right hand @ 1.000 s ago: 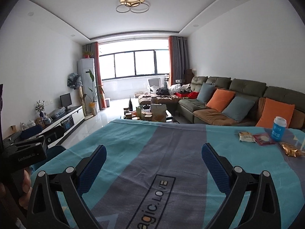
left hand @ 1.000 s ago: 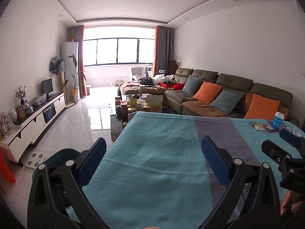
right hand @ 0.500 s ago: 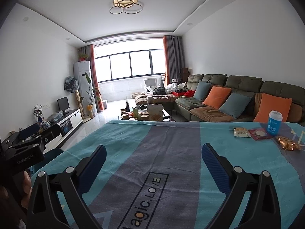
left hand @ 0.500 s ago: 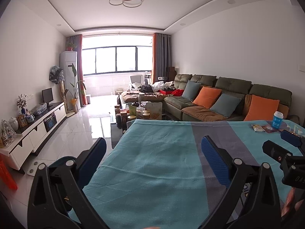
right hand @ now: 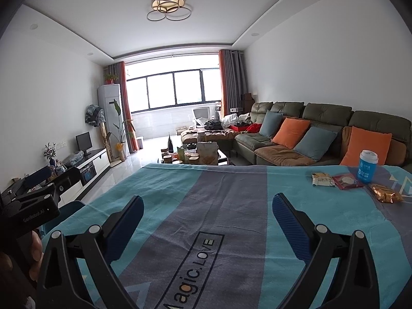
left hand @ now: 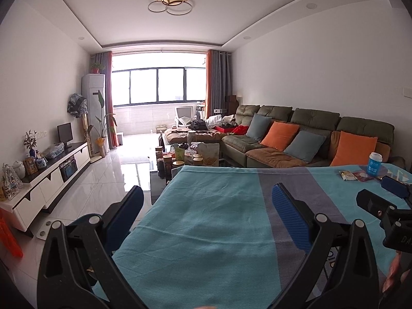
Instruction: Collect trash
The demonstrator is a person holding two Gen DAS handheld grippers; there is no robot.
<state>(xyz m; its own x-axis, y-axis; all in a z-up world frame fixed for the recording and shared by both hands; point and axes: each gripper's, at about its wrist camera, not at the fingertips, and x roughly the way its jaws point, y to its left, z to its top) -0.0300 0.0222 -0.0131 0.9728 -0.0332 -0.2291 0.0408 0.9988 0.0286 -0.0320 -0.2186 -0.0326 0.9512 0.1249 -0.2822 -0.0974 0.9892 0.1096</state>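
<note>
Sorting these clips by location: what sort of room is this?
Most likely a home living room: a long sofa with cushions, a TV console along the wall, and a coffee table.

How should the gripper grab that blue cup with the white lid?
Probably around the blue middle of the blue cup, below its white lid, coming in level from the front with the right gripper open. It stands upright and round; the red packet lies against its base, so stay above that.

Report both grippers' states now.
Left gripper: open, holding nothing.
Right gripper: open, holding nothing.
</note>
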